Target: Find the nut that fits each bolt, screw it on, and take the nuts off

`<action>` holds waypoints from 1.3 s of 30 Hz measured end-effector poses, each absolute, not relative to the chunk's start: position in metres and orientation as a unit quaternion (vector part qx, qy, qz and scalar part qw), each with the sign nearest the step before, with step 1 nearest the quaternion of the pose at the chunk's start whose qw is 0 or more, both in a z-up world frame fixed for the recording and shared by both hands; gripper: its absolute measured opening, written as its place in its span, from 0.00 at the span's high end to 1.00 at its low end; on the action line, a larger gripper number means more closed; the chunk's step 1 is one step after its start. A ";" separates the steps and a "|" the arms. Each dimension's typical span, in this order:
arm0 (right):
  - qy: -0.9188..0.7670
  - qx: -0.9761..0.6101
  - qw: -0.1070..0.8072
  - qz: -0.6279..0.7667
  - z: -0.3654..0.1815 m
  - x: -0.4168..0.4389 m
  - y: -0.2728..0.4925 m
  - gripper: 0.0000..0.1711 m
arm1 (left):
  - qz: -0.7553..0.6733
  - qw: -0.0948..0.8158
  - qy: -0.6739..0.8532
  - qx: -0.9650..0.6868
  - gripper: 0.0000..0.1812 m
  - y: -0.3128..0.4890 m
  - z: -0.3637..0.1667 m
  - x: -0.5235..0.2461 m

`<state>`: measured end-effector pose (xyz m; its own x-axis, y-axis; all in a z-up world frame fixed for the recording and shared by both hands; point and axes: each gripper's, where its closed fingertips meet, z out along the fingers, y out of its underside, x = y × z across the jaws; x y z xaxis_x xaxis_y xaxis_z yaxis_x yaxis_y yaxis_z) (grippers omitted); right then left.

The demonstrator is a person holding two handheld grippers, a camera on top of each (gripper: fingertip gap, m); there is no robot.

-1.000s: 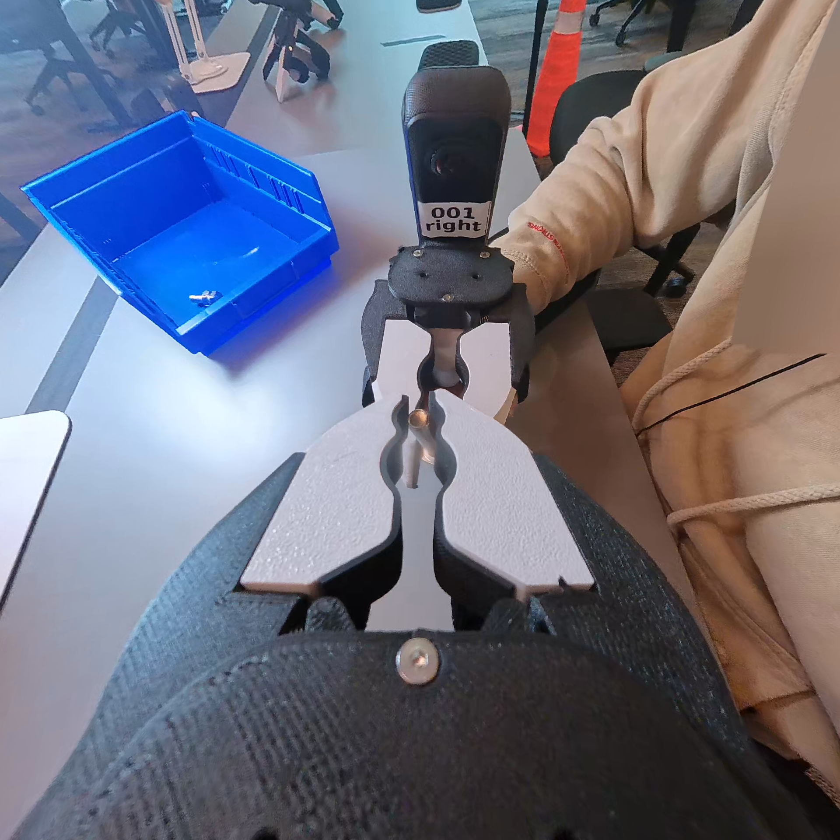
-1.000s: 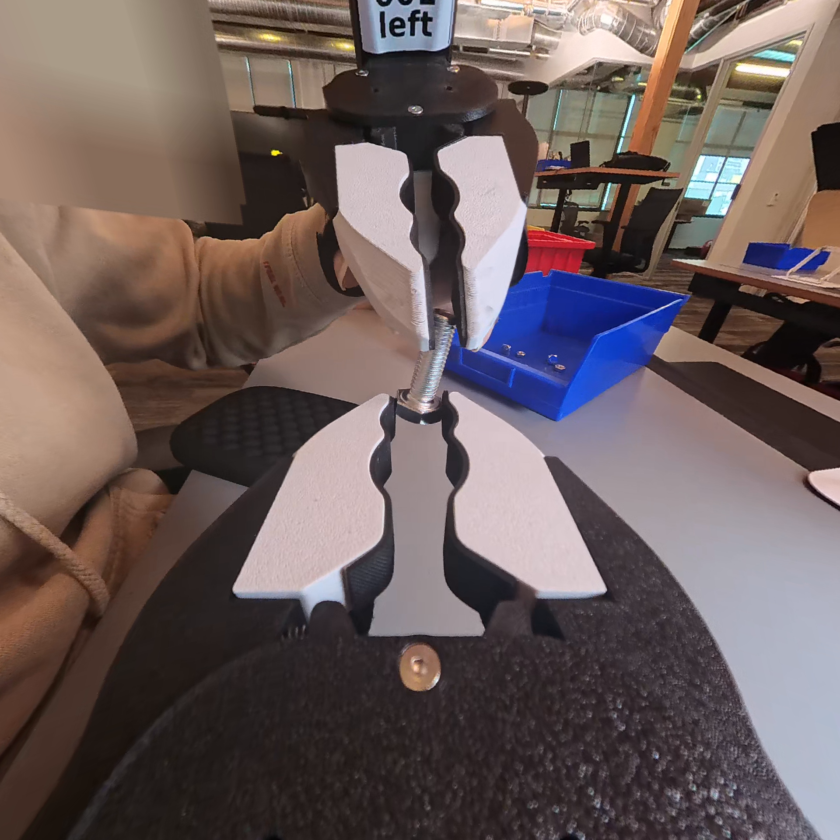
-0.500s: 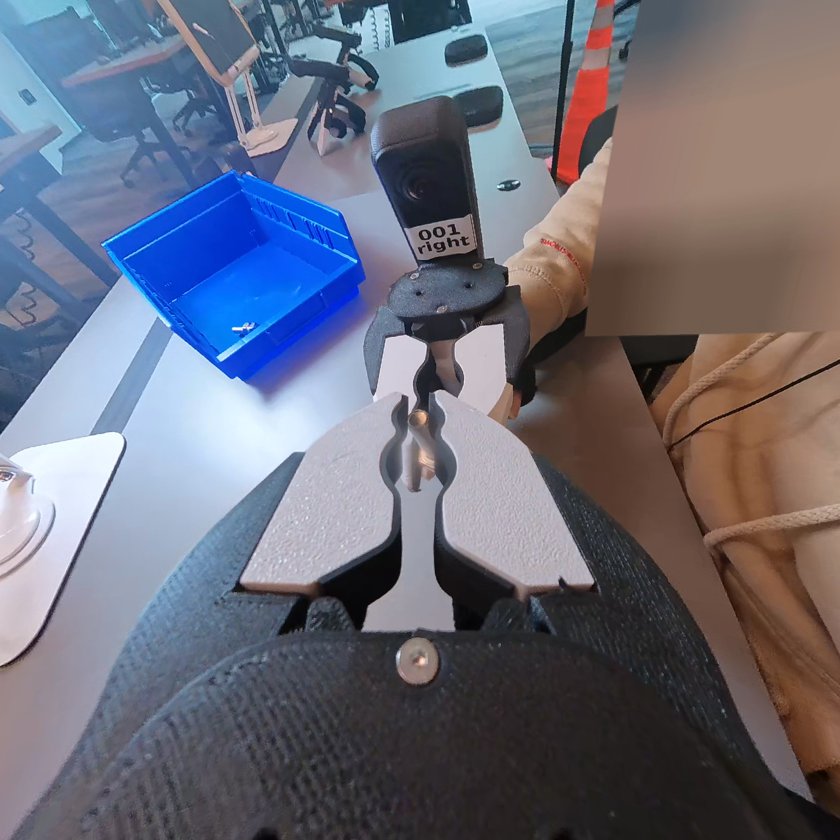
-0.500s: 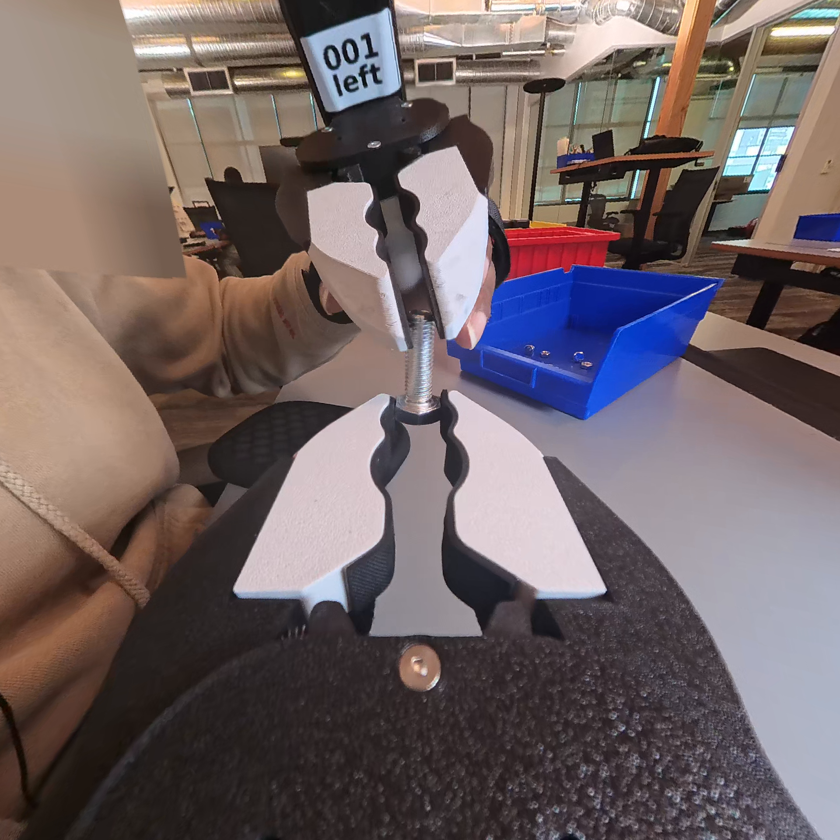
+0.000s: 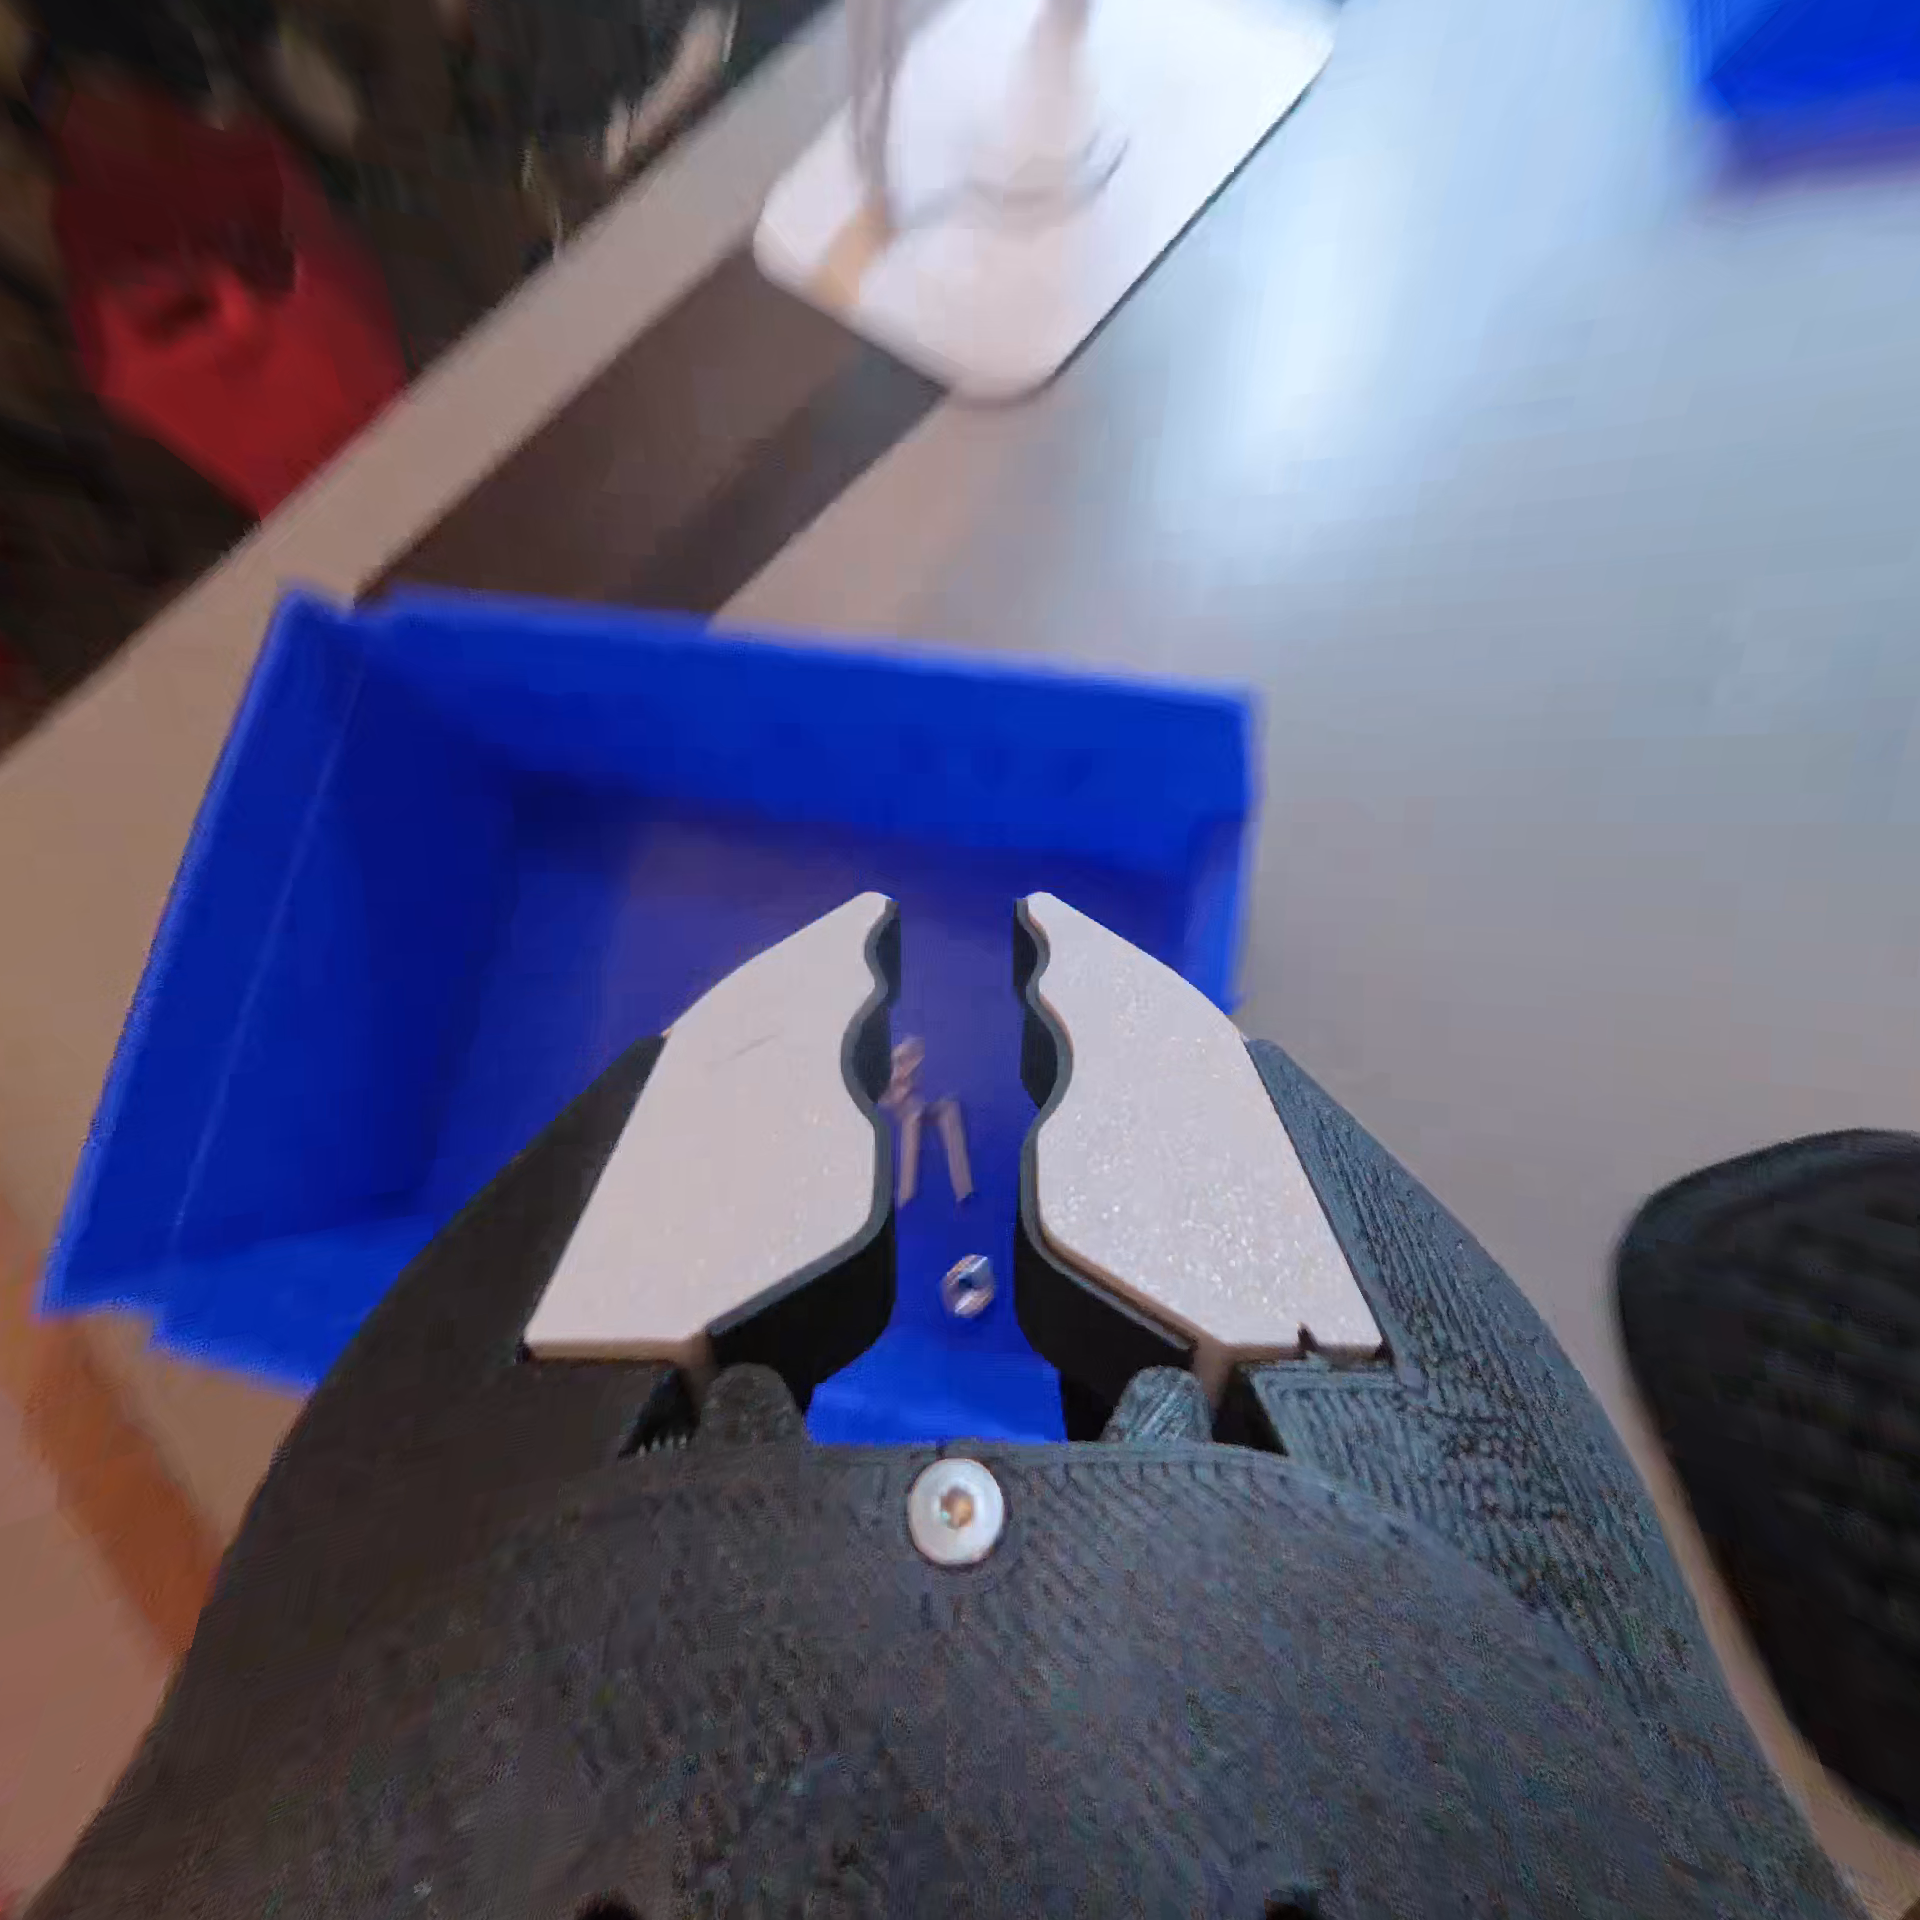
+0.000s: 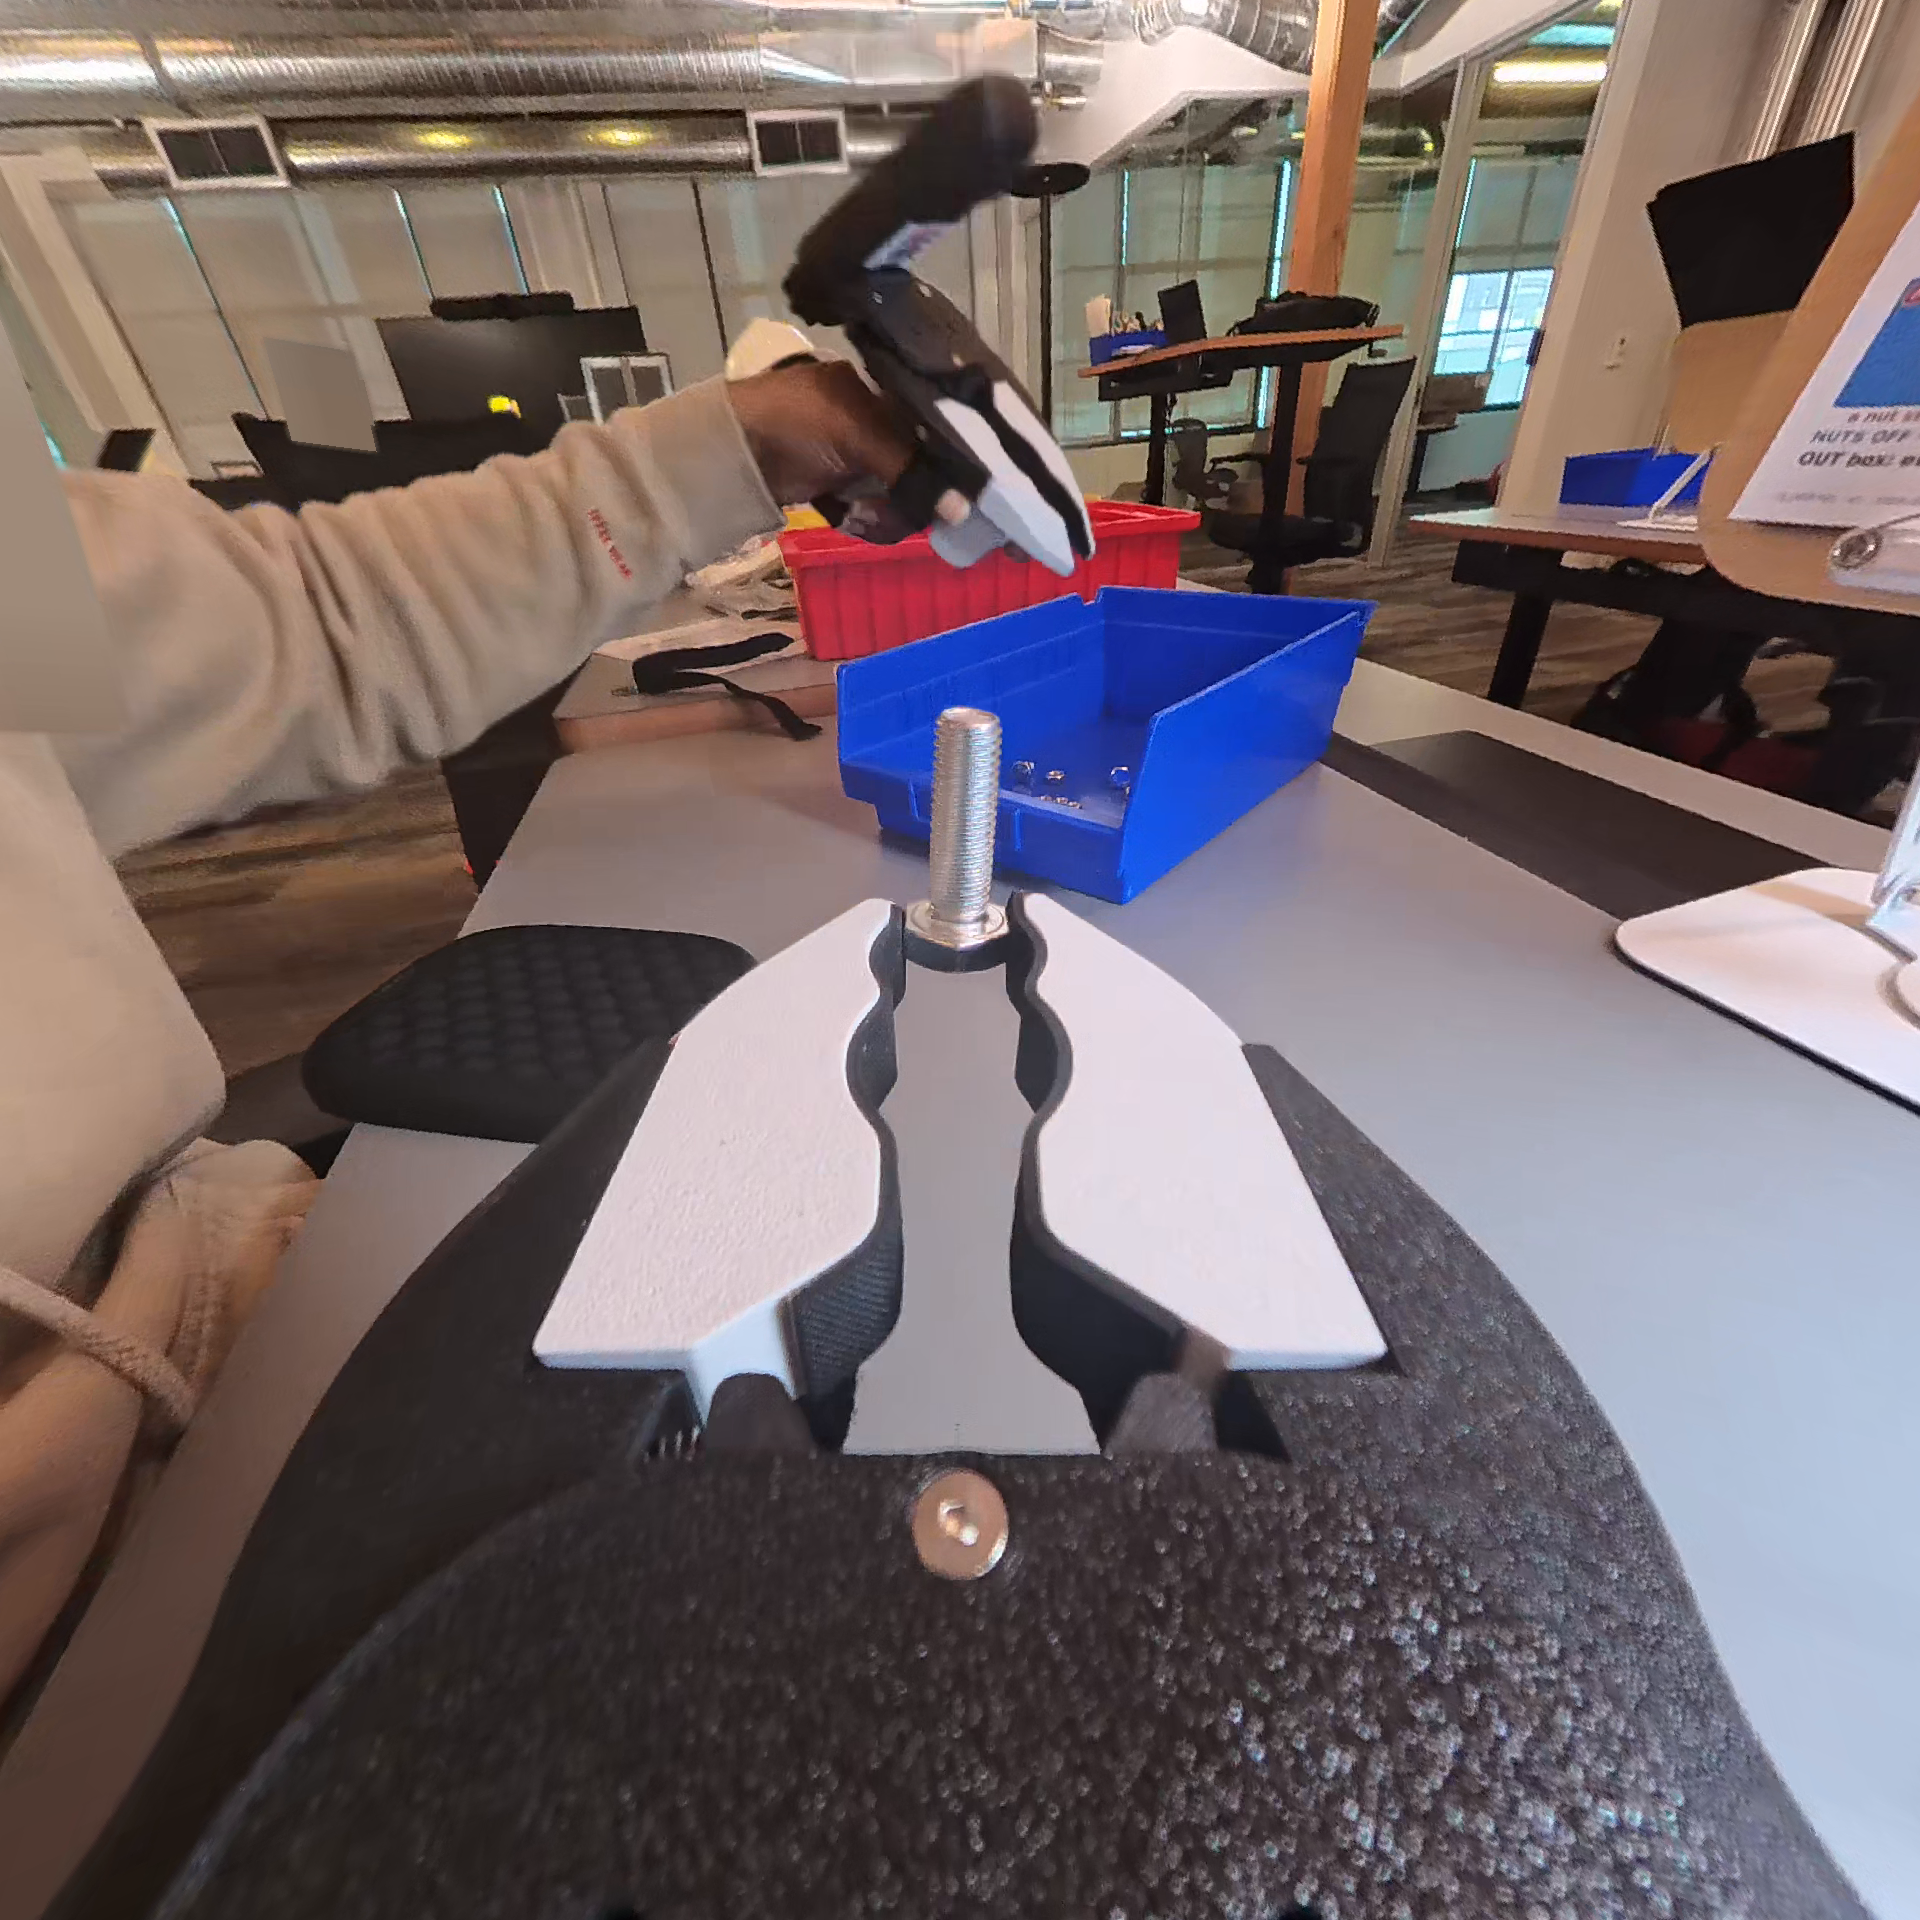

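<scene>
The left gripper point(image 5: 954, 914) has left the bolt point(image 6: 964, 821) and hangs open over the bin point(image 5: 416, 935), centre frame, likely dropping a nut point(image 5: 966, 1285); the right gripper point(image 6: 958, 914) stays clamped on the bolt's head.

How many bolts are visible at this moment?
1: the silver threaded bolt stands upright, its hex end clamped at the right gripper tips. Blurred metal bits in the blue plastic bin could hide more.

Printed sign point(image 6: 1860, 343), sleeve lettering point(image 6: 610, 542).
</scene>
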<state>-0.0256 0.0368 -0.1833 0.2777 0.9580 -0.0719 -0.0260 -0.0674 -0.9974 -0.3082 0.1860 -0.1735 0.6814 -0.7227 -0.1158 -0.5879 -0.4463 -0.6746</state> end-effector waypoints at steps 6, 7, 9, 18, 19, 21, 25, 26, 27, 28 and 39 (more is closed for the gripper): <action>-0.414 -0.586 0.533 0.448 -0.195 -0.032 0.035 0.89 | 0.009 0.149 0.386 -0.910 0.86 0.207 -0.259 -0.389; -0.414 -0.587 0.531 0.450 -0.196 -0.032 0.034 0.89 | 0.017 0.124 0.396 -0.910 0.86 0.207 -0.268 -0.394; -0.414 -0.588 0.526 0.453 -0.198 -0.032 0.035 0.89 | 0.034 0.078 0.413 -0.907 0.85 0.205 -0.280 -0.401; -0.406 -0.599 0.514 0.461 -0.205 -0.030 0.041 0.89 | 0.032 -0.065 0.486 -0.871 0.83 0.177 -0.309 -0.397; -0.404 -0.600 0.513 0.463 -0.205 -0.030 0.042 0.89 | 0.023 -0.076 0.494 -0.866 0.83 0.171 -0.308 -0.394; -0.401 -0.602 0.509 0.466 -0.207 -0.029 0.043 0.89 | 0.000 -0.100 0.508 -0.855 0.85 0.156 -0.306 -0.387; -0.399 -0.606 0.505 0.467 -0.210 -0.030 0.045 0.89 | 0.010 -0.160 0.530 -0.833 0.82 0.131 -0.311 -0.389; -0.398 -0.607 0.505 0.467 -0.210 -0.030 0.046 0.89 | 0.017 -0.168 0.532 -0.829 0.82 0.128 -0.314 -0.389; -0.398 -0.607 0.505 0.467 -0.210 -0.030 0.046 0.89 | 0.023 -0.173 0.536 -0.826 0.82 0.126 -0.317 -0.390; -0.398 -0.607 0.505 0.466 -0.210 -0.030 0.046 0.89 | 0.032 -0.172 0.542 -0.822 0.83 0.127 -0.319 -0.390; -0.394 -0.608 0.513 0.460 -0.209 -0.031 0.047 0.89 | 0.025 -0.084 0.580 -0.810 0.89 0.129 -0.269 -0.349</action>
